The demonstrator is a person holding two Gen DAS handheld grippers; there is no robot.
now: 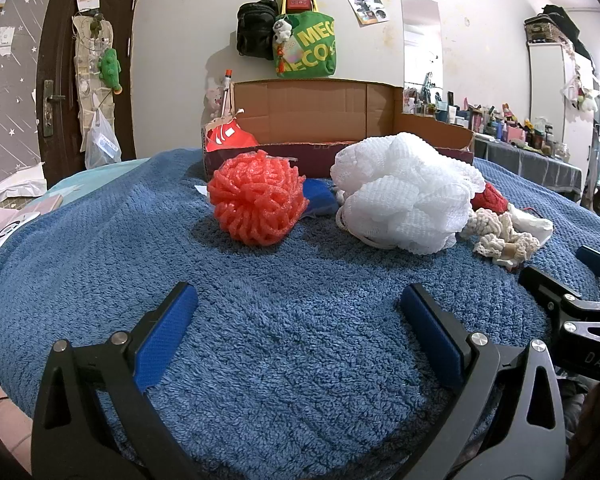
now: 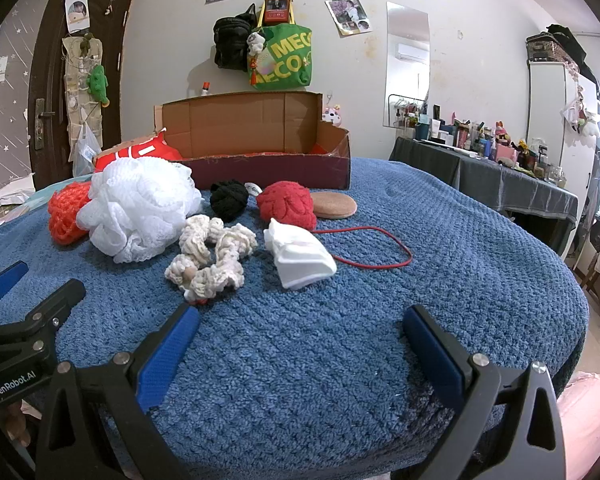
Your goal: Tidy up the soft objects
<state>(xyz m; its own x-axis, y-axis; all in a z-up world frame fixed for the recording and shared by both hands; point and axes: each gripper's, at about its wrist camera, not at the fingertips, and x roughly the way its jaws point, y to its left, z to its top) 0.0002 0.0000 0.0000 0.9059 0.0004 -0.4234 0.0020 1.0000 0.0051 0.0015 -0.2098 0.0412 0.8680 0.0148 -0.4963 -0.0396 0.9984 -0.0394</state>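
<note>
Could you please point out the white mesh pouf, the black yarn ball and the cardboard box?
white mesh pouf (image 2: 140,208), right wrist view, its middle.
black yarn ball (image 2: 229,199), right wrist view, its front.
cardboard box (image 2: 240,128), right wrist view, inner back wall.

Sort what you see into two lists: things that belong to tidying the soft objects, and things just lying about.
Job: orange mesh puff, white mesh puff, cream crochet piece, red knitted ball, black knitted ball, cardboard box.

Lying about: green tote bag, black backpack, cluttered side table.

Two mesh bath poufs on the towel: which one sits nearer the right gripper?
The white mesh pouf; the orange one lies behind it, farther from the right gripper.
</note>
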